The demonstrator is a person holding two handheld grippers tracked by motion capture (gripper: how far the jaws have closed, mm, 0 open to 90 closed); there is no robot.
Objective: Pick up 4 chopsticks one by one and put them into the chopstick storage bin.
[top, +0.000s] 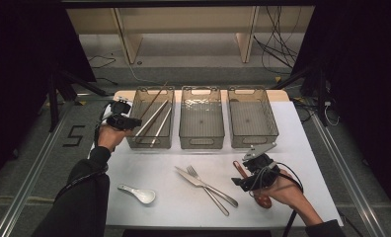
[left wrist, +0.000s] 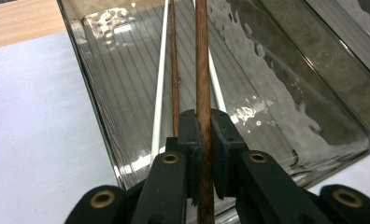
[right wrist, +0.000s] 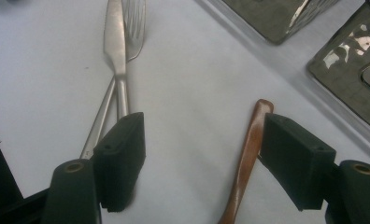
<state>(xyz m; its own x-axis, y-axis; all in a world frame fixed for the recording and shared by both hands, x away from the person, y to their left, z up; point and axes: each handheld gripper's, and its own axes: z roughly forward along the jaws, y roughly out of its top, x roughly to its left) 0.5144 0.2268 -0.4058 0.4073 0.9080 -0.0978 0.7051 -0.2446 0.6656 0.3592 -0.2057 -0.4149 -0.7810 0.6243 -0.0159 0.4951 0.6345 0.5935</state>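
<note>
Forearms come in from the near edge of the white surface (top: 292, 128), the left one stretched forward and slightly bent so that its hand sits at the near left corner of the left bin (top: 151, 117), the right one lying low over the near right part of the surface. The left gripper (left wrist: 205, 140) points into that bin with its jaws pinching a brown wooden chopstick (left wrist: 202, 70), which runs straight out from the pads along the gripper's own line; in the high view its long axis slants away and to the right, from the gripper at the bin's near left corner up across the bin toward its far rim. A second, thinner brown chopstick (left wrist: 174, 65) lies just beside it on the left, and pale metal chopsticks (top: 154, 121) rest slanted inside the same bin. The right gripper (right wrist: 202, 158) hovers low with its jaws spread wide, holding nothing; a brown wooden spoon's handle (right wrist: 248, 149) lies on the surface near the right-hand jaw, and a knife (right wrist: 115, 51) crossing a fork (right wrist: 135, 28) lies off the left-hand one.
</note>
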